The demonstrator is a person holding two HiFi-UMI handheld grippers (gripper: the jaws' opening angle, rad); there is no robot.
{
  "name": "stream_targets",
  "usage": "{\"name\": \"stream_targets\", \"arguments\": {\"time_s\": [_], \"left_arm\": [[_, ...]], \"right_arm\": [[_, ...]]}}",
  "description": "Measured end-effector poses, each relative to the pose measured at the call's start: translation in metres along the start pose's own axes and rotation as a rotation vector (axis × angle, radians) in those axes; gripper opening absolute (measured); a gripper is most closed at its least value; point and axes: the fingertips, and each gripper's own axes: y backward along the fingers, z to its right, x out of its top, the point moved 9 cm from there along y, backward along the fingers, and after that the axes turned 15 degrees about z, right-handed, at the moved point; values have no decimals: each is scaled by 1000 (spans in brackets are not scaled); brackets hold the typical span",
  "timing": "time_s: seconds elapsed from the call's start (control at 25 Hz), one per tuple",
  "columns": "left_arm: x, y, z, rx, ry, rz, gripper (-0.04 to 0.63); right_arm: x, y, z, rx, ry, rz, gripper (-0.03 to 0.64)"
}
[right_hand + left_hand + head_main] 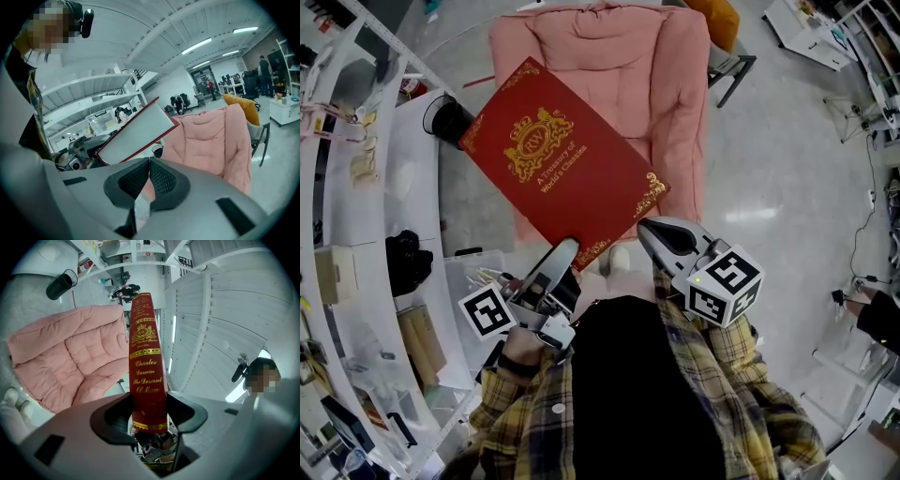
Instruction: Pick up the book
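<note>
A large red book with gold ornament hangs in the air over a pink cushioned chair. My left gripper is shut on its near bottom corner. In the left gripper view the book's spine stands upright between the two pads. My right gripper is just right of the book's near corner, apart from it, jaws together and nothing held. In the right gripper view the book's page edge shows at upper left, with the left gripper beneath it.
White shelving with clutter runs along the left. A clear plastic bin sits on the floor by it. A black cylinder stands left of the chair. An orange cushion lies behind the chair. Bare grey floor lies to the right.
</note>
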Motion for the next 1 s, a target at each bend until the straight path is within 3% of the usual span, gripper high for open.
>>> {"name": "stream_targets", "arguments": {"time_s": [1.0], "left_arm": [[-2, -1, 3, 6, 13, -16, 233]], "right_arm": [[-2, 1, -2, 26, 11, -25, 18]]}}
